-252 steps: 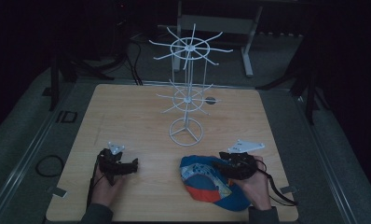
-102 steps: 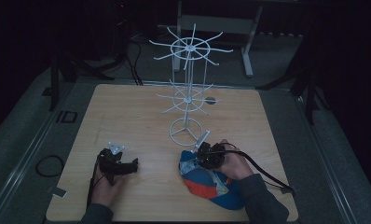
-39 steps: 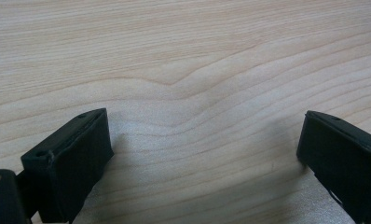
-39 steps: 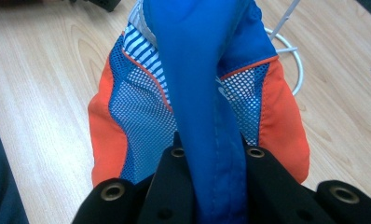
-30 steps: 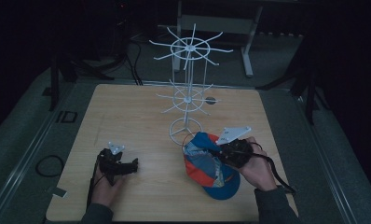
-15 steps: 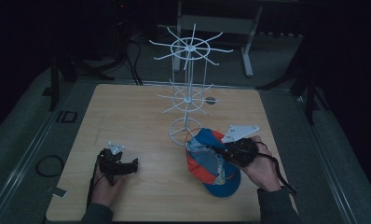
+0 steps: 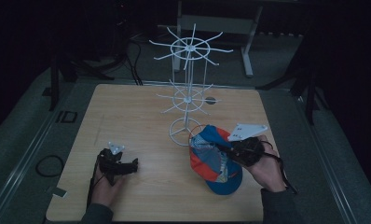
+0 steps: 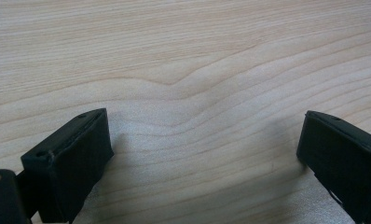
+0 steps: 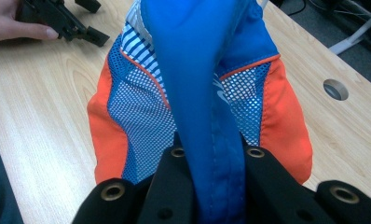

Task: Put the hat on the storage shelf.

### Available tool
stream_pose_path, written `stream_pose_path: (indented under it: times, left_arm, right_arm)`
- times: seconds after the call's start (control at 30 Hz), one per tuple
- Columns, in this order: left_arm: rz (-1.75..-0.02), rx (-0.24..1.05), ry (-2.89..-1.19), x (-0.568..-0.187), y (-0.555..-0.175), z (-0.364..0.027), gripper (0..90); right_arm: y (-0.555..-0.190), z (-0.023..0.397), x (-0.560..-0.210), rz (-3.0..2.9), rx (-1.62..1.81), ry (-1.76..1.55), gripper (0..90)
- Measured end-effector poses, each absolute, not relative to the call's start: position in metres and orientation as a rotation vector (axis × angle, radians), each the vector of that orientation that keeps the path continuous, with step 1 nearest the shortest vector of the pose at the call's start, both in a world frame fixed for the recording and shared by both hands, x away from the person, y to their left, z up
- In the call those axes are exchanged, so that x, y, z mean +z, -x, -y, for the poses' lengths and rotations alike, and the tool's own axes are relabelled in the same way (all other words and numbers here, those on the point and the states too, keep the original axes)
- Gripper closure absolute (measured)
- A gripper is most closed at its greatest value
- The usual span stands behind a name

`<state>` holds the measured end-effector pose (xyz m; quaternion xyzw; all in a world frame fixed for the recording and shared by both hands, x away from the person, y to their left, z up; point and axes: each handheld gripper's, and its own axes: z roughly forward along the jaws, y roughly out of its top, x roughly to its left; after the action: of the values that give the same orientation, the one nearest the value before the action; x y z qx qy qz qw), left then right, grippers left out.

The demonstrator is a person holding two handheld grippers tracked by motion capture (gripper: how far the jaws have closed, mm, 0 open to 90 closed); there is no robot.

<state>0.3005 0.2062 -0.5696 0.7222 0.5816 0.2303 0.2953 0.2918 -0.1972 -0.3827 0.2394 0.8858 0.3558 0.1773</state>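
Now right gripper (image 7: 223,150) clamped on blue brim of cap (image 7: 215,158); cap just right of white wire rack (image 7: 187,100) base, low over table (image 7: 137,112). Cap crown hangs ahead of gripper, toward rack; brim runs along gripper axis. Rack arms sit above and beyond cap: likely next move is lift toward them. Left gripper (image 7: 131,164) well left of rack, resting on table, jaws apart, empty.

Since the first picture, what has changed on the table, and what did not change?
The right gripper has taken hold of the cap and stays shut on it. It has carried the cap away from the person, toward the base of the white rack. The left gripper stayed open on the table; the rack did not move.
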Motion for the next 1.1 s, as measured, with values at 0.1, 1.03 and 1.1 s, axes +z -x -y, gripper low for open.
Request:
stream_pose_path:
  times: [0.1, 1.03, 1.1]
  left_arm:
    - [-1.547, 0.613, -1.921, -0.570, -0.301, -0.206, 3.4]
    - [-1.550, 0.611, -1.918, -0.570, -0.301, -0.206, 3.4]
    - [-1.549, 0.612, -1.918, -0.570, -0.301, -0.206, 3.4]
  right_arm:
    - [-0.291, 0.200, -0.381, -2.498, 1.012, -0.680, 88.2]
    - [-0.284, 0.223, -0.368, -2.397, 1.082, -0.735, 88.3]
    - [-0.283, 0.224, -0.367, -2.389, 1.087, -0.735, 88.3]
